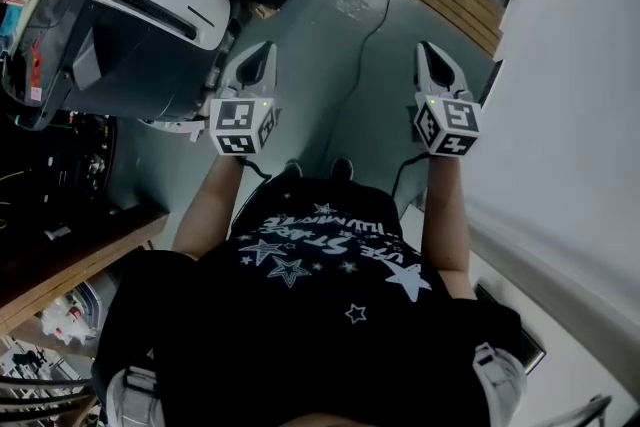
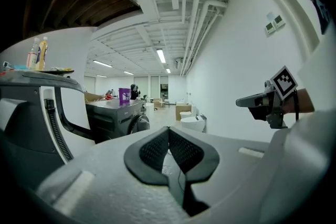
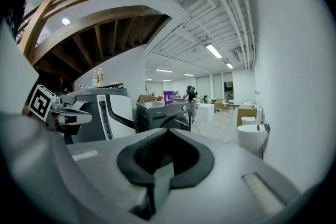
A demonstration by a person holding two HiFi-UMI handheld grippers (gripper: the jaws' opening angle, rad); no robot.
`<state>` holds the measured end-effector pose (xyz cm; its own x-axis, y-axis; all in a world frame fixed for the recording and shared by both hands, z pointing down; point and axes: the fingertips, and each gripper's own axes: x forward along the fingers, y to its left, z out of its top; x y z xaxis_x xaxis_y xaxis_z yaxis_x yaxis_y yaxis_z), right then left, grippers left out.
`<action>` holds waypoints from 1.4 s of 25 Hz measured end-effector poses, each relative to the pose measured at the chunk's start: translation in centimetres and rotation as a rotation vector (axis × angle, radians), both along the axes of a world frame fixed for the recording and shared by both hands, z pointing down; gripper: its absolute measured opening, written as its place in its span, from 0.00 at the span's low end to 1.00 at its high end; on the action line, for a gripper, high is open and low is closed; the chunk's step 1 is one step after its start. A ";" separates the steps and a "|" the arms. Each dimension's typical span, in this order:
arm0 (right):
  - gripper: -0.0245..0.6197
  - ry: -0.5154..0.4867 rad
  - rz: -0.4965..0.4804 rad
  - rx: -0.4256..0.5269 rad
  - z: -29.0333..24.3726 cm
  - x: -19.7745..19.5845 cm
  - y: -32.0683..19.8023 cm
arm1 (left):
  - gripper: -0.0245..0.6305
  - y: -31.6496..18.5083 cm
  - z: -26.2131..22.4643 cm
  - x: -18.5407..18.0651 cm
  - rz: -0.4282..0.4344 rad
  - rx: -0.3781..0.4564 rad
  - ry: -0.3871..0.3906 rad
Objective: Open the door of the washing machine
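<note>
Approach step: your left gripper (image 1: pixel 262 55) and right gripper (image 1: pixel 430 55) are both closed and empty, short of the washing machine (image 1: pixel 150 45). Next, reach its door.

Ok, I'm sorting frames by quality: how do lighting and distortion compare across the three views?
Head view: dim and underexposed, the appliance dark. Left gripper view: brightly lit, strong fisheye curving the ceiling pipes, black corners. Right gripper view: same fisheye, ceiling light glaring.
</note>
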<state>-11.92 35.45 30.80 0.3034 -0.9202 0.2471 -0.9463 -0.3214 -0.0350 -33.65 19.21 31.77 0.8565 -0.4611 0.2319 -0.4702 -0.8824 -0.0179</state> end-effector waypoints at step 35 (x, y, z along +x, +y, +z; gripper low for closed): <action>0.30 -0.152 -0.136 -0.105 7.5 17.3 -19.9 | 0.05 -18.2 6.7 19.7 0.011 -0.086 -0.094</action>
